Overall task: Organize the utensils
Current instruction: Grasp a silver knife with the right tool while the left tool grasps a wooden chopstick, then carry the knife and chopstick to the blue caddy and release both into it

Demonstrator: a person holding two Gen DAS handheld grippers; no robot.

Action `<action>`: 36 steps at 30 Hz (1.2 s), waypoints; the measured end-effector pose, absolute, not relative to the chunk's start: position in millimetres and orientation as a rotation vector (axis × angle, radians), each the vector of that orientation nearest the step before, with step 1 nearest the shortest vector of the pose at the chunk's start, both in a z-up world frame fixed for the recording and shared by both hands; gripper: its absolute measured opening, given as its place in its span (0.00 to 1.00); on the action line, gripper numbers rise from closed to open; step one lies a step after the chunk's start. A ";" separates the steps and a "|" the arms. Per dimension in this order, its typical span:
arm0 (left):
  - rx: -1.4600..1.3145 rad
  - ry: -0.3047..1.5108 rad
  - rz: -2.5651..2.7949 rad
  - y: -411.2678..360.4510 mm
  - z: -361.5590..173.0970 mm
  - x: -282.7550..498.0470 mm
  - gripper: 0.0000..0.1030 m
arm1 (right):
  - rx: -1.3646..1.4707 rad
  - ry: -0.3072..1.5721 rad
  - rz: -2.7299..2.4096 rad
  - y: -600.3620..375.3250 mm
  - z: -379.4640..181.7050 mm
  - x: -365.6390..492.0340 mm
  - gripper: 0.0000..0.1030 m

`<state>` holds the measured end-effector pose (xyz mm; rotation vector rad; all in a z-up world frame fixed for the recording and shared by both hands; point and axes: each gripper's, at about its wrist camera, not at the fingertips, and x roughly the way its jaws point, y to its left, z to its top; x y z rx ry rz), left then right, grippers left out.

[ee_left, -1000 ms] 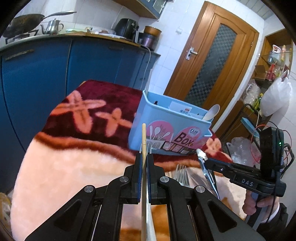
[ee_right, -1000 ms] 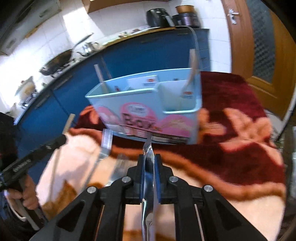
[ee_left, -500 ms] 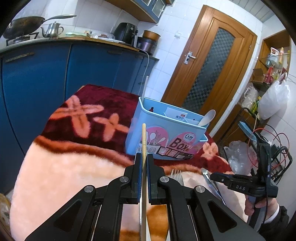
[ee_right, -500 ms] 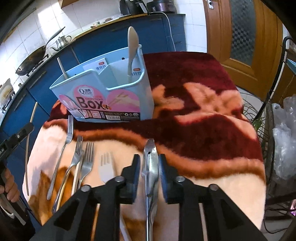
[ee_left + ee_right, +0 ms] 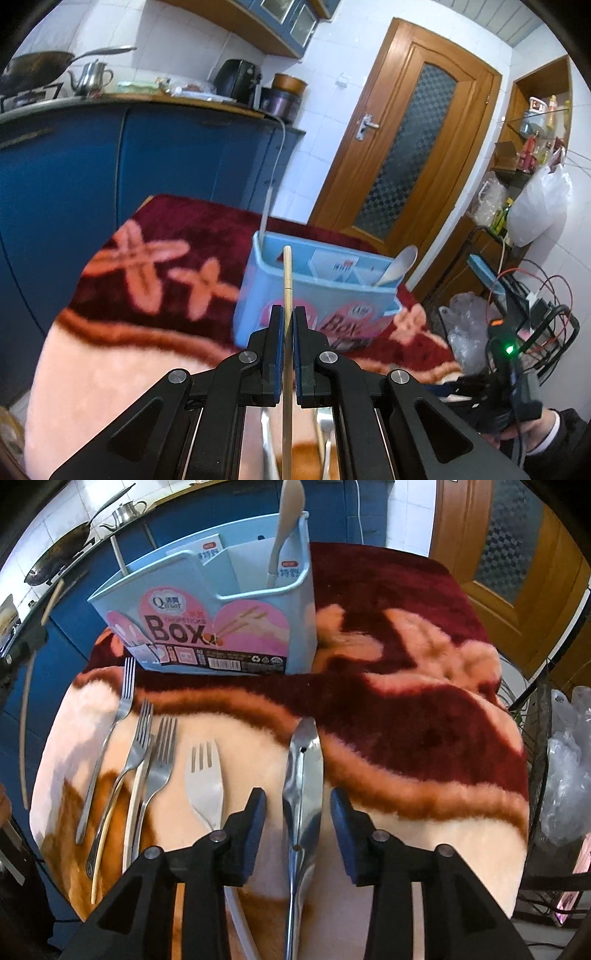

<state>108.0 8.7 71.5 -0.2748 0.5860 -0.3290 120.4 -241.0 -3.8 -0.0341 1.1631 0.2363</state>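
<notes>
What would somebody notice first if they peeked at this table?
Probably the light blue chopsticks box with its big pink label, standing at the far side of the fluffy red and peach blanket. Next, the shiny forks lined up in front of it. Then the left tool pinching a wooden chopstick, and the right tool open around a metal utensil.

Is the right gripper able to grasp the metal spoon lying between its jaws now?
Probably yes: the right gripper stands open, the spoon lies between its jaws on the blanket, nothing blocks it.

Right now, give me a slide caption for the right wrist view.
Right gripper open around a steel spoon lying on the blanket, forks alongside, blue chopsticks box behind.
</notes>
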 end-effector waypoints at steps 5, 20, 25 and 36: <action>-0.261 0.536 -0.349 3.0 86.4 117.4 0.04 | 0.024 1.118 0.240 -248.8 0.3 118.6 0.23; -0.214 0.288 -0.269 -20.3 122.7 153.0 0.04 | 0.131 0.520 0.269 -259.7 93.0 76.1 0.23; -0.245 0.213 -0.217 -18.7 131.4 172.3 0.04 | 0.165 0.443 0.275 -259.0 106.4 90.7 0.23; -0.268 0.064 -0.099 -20.8 129.1 200.2 0.04 | 0.187 0.329 0.267 -256.2 133.6 127.2 0.23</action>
